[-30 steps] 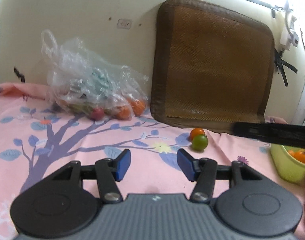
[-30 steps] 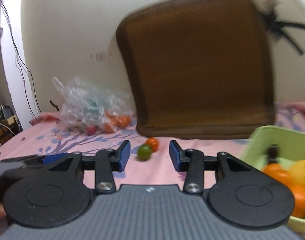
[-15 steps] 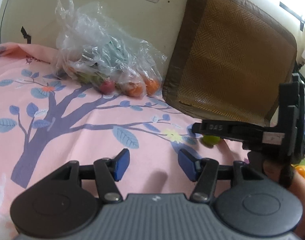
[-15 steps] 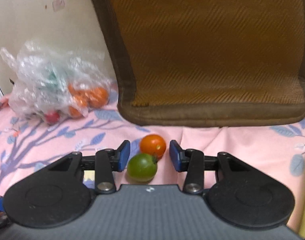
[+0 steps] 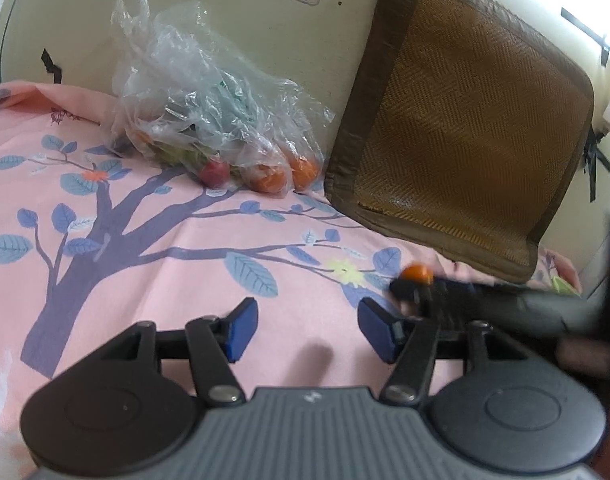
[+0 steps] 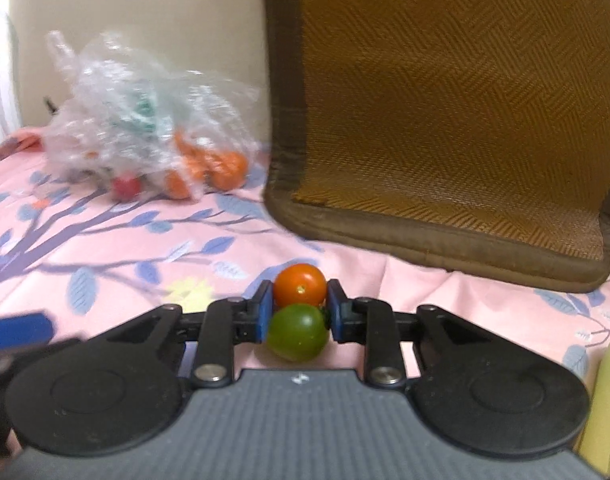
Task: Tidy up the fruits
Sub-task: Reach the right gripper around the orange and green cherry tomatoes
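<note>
My right gripper (image 6: 299, 312) has closed around a green tomato (image 6: 297, 333) on the pink bedsheet; its blue pads touch both sides. An orange tomato (image 6: 300, 285) sits just beyond, touching the green one and lying between the fingertips. In the left wrist view the right gripper (image 5: 417, 292) shows blurred at the right, with the orange tomato (image 5: 417, 273) above it. My left gripper (image 5: 307, 330) is open and empty over the sheet. A clear plastic bag of fruit (image 5: 209, 120) lies against the wall, also seen in the right wrist view (image 6: 145, 120).
A brown woven cushion (image 5: 461, 128) leans on the wall behind the tomatoes, also in the right wrist view (image 6: 457, 112). The rim of a lime-green bowl (image 6: 609, 380) shows at the right edge. The pink tree-print sheet (image 5: 145, 240) covers the surface.
My right gripper moved forward and down and closed its fingers on the green tomato. My left gripper stayed open and shifted slightly.
</note>
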The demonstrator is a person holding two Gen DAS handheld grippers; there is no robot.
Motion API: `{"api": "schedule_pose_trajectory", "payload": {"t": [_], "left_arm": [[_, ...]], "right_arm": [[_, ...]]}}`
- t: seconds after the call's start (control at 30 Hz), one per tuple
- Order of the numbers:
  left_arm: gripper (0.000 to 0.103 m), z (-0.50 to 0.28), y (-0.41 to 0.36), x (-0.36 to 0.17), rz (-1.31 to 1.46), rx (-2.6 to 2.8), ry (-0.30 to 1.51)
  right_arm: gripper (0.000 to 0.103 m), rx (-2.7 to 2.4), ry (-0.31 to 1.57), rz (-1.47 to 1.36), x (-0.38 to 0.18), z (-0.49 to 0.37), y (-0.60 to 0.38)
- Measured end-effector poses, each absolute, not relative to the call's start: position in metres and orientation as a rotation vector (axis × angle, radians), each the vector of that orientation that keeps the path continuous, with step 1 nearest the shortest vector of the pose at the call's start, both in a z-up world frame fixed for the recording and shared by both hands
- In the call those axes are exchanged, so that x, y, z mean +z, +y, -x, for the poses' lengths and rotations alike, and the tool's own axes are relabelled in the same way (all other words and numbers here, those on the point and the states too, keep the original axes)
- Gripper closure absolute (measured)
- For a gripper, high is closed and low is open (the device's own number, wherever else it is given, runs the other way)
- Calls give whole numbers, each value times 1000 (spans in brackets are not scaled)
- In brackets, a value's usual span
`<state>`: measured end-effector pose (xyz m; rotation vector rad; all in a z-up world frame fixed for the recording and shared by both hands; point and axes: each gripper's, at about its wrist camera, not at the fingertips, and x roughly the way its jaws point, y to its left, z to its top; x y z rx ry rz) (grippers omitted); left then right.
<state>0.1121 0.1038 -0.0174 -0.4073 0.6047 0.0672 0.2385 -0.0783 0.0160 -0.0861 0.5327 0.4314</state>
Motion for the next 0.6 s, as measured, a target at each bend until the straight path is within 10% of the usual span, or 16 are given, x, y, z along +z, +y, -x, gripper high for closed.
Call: {"api": "schedule_pose_trajectory", "payload": {"t": [0.6], "left_arm": [[39,-107,117,-20,511,-119,571]], "right_arm": [[60,737,464,173,2,-98,-105]]}}
